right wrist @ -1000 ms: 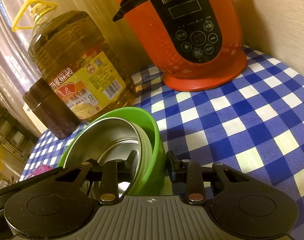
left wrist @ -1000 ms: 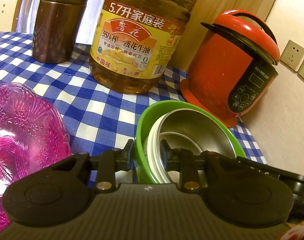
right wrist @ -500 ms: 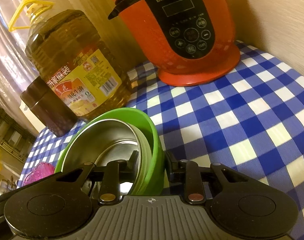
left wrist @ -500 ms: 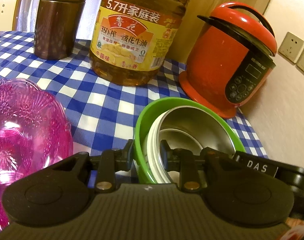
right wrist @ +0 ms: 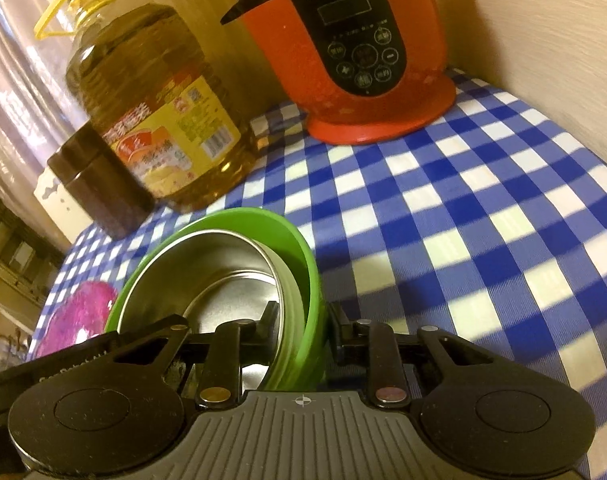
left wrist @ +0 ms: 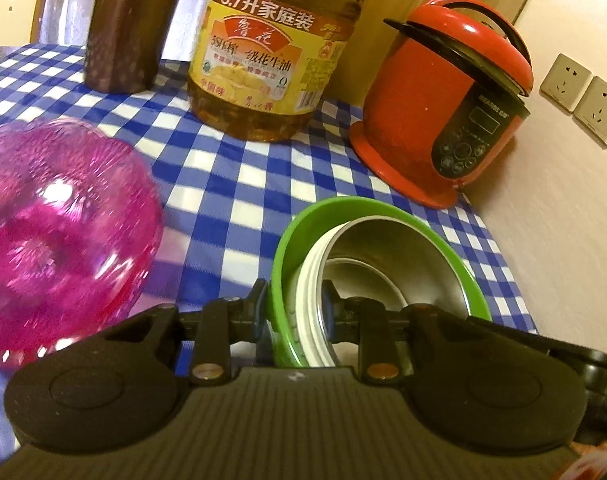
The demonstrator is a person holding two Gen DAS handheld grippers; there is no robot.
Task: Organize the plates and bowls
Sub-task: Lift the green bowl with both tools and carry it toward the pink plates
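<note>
A green bowl (left wrist: 383,208) holds a white bowl (left wrist: 309,280) and a steel bowl (left wrist: 383,248) nested inside it. My left gripper (left wrist: 295,296) is shut on the left rim of this stack, one finger outside the green wall and one inside. My right gripper (right wrist: 302,314) clamps the opposite rim of the green bowl (right wrist: 299,248), its jaws tightened on the wall beside the steel bowl (right wrist: 215,264). A pink glass bowl (left wrist: 59,216) stands to the left on the checked tablecloth (left wrist: 239,200); it also shows in the right wrist view (right wrist: 79,312).
A big oil bottle (left wrist: 263,60), a brown canister (left wrist: 127,40) and a red rice cooker (left wrist: 451,112) line the back of the table. A wall with sockets (left wrist: 579,92) bounds the right side. Checked cloth (right wrist: 483,220) lies open to the stack's right.
Both grippers have drawn back together with the bowl stack, away from the bottle and cooker. The pink bowl now looms closer on the left. The right jaws narrowed a little on the rim.
</note>
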